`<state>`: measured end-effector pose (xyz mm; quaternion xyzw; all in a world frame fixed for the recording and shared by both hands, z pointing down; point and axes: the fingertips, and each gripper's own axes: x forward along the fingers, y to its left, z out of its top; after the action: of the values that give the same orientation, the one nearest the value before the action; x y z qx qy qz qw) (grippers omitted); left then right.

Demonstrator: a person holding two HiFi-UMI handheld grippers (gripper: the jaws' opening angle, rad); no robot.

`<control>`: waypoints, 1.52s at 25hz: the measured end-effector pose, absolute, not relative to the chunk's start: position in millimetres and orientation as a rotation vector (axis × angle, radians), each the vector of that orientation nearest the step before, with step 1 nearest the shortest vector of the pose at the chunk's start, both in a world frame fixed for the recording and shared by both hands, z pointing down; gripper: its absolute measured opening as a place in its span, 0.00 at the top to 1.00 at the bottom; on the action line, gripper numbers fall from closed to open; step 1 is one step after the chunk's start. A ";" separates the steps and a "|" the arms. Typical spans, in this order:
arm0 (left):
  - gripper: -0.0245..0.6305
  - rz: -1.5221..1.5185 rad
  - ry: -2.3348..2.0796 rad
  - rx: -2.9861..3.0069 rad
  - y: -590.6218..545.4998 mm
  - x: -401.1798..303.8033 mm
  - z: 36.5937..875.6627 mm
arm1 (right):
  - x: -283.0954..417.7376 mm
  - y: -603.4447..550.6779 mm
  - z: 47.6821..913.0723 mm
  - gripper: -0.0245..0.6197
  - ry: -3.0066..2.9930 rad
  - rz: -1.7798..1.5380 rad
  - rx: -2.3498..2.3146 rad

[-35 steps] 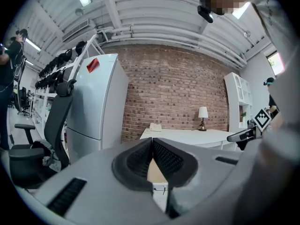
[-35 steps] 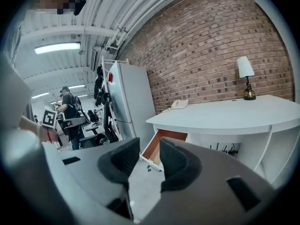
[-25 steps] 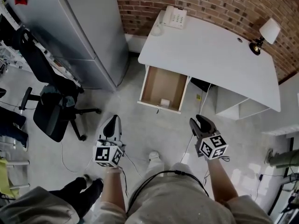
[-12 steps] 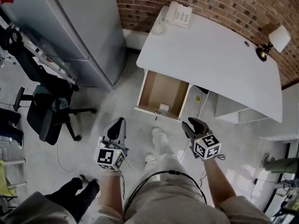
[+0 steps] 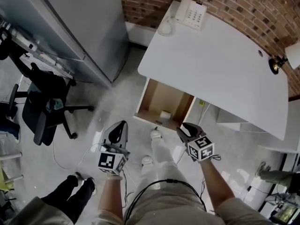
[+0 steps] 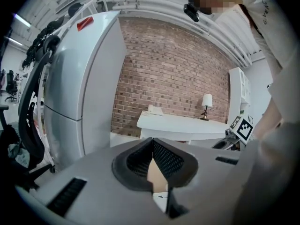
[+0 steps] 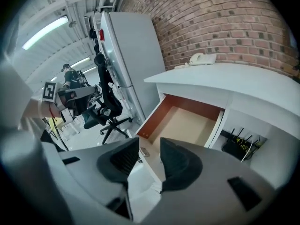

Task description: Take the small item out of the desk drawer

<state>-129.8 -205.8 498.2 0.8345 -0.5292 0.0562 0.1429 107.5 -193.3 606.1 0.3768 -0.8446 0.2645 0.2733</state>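
Note:
The white desk [image 5: 220,55] has its drawer [image 5: 151,87] pulled out, brown inside. A small white item [image 5: 165,115] lies in it against the front wall. My right gripper [image 5: 183,127] hovers just short of the drawer's front right corner. Its jaws are opening, with nothing between them. In the right gripper view my right gripper [image 7: 149,142] looks down over the drawer [image 7: 187,123]; the item is not visible there. My left gripper [image 5: 120,125] hangs over the floor, left of the drawer. In the left gripper view my left gripper [image 6: 153,141] has its pads meeting at the tips, empty.
A telephone [image 5: 190,12] and a lamp [image 5: 281,62] stand on the desk by the brick wall. A tall grey cabinet [image 5: 79,22] is left of the desk, a black office chair [image 5: 42,107] beyond it. Another person's legs [image 5: 70,191] are at the lower left. Cables trail on the floor.
The person has stepped closer to the desk, so the drawer now lies nearer both grippers. The right gripper has come up near the drawer's front right corner.

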 end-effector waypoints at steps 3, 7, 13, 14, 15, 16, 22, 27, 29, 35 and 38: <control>0.96 0.169 -1.525 2.371 -214.5 -125.7 514.6 | 99.3 -203.5 628.8 0.73 -2.232 0.700 0.933; 0.96 0.178 -1.514 2.352 -224.9 -118.9 533.7 | 89.3 -216.1 656.4 0.73 -2.183 0.677 0.842; 0.96 0.177 -1.523 2.322 -240.6 -114.2 561.2 | 71.8 -227.9 706.0 0.72 -2.087 0.663 0.711; 0.96 0.174 -1.521 2.318 -242.0 -113.2 564.9 | 68.9 -227.8 713.8 0.72 -2.068 0.657 0.687; 0.96 0.172 -1.519 2.314 -243.1 -112.4 568.2 | 65.7 -227.7 720.6 0.72 -2.051 0.644 0.662; 0.96 0.174 -1.516 2.308 -243.9 -111.9 571.7 | 62.5 -227.5 726.5 0.72 -2.034 0.629 0.638; 0.96 0.196 -1.504 2.280 -248.3 -109.8 591.4 | 61.9 -234.7 755.1 0.72 -1.927 0.559 0.562; 0.96 0.186 -1.509 2.266 -250.9 -113.6 599.1 | 63.0 -241.0 771.8 0.70 -1.857 0.505 0.493; 0.96 0.175 -1.518 2.266 -253.4 -114.8 602.4 | 63.8 -243.5 780.3 0.69 -1.832 0.491 0.468; 0.96 0.155 -1.549 2.228 -255.7 -122.4 618.7 | 61.1 -245.7 804.7 0.66 -1.779 0.458 0.397; 0.96 0.147 -1.558 2.217 -255.1 -124.3 626.0 | 57.4 -246.1 814.0 0.65 -1.770 0.444 0.366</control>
<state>-124.3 -255.1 626.0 0.7983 -0.5612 0.0531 0.2123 57.4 -246.1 814.0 0.1577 -0.7627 0.1913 0.5974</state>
